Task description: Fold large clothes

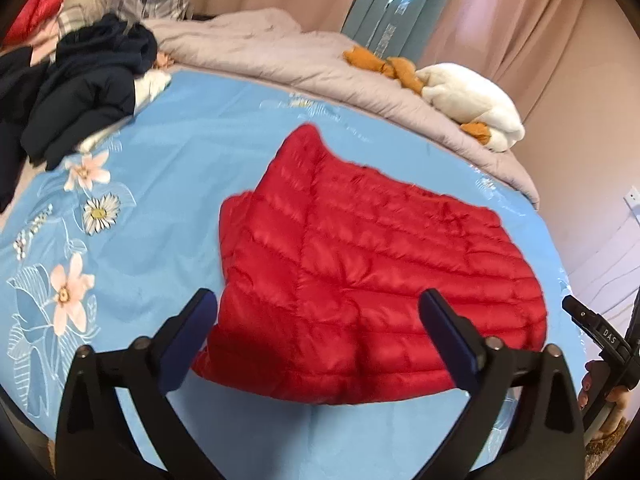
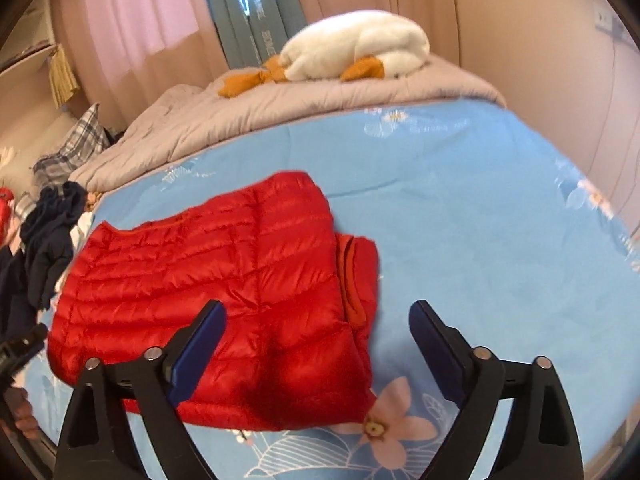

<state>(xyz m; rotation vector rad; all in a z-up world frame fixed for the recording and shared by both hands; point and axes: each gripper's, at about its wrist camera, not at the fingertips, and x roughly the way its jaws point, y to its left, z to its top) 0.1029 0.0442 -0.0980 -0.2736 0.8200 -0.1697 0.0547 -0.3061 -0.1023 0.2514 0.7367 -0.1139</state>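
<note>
Centre frame, both views: red quilted jacket (image 1: 360, 280) lies folded flat on blue floral bedsheet (image 1: 192, 152). Left gripper (image 1: 316, 320) and right gripper (image 2: 318, 328) both released, jaws spread wide above jacket's near edge, nothing between them. Upper left: dark clothes pile (image 1: 76, 92). Upper right: grey duvet (image 1: 280, 52), white plush toy (image 1: 468, 96).

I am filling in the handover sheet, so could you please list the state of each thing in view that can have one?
Left tongs: open, empty, above the jacket's near edge.
Right tongs: open, empty.
Red jacket: folded, lying flat on the sheet, not gripped.
Blue sheet: spread over the bed.
Dark clothes: heaped, unfolded.
Grey quilt: bunched along the far side.
Plush goose: lying on the quilt.
</note>
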